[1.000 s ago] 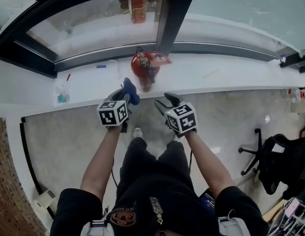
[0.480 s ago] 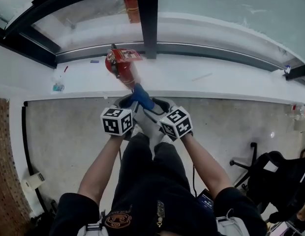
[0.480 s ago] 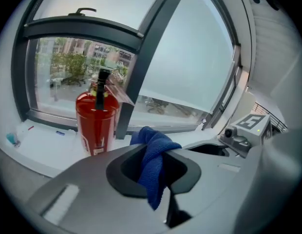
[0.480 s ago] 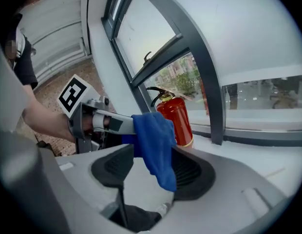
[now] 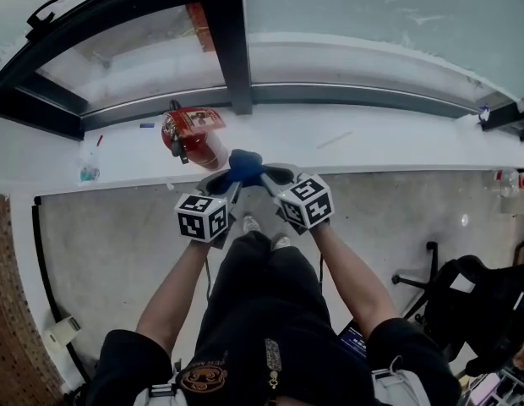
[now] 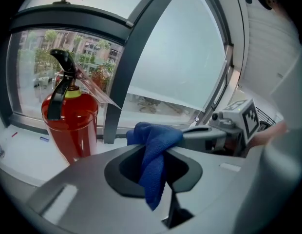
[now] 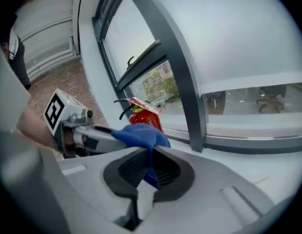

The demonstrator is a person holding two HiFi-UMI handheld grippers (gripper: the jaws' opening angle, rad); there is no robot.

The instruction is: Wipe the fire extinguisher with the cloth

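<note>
A red fire extinguisher (image 5: 190,135) with a black handle stands upright on the white window sill (image 5: 372,138); it also shows in the left gripper view (image 6: 70,121) and the right gripper view (image 7: 143,118). A blue cloth (image 5: 245,165) hangs between both grippers, right of the extinguisher and apart from it. My right gripper (image 5: 260,174) has just been closing and is shut on the cloth (image 7: 141,136). My left gripper (image 5: 231,177) has just been opening; the cloth (image 6: 153,160) still hangs between its parted jaws. The two grippers meet tip to tip at the cloth.
A black window post (image 5: 224,49) rises behind the sill, just right of the extinguisher. A small bottle (image 5: 89,173) lies on the sill at far left. An office chair (image 5: 465,286) stands on the speckled floor to the right. A brick wall (image 5: 13,311) runs along the left.
Both grippers have come together in front of the sill. The right gripper, open before, has shut on the cloth that the left alone held. The extinguisher now lies left of them.
</note>
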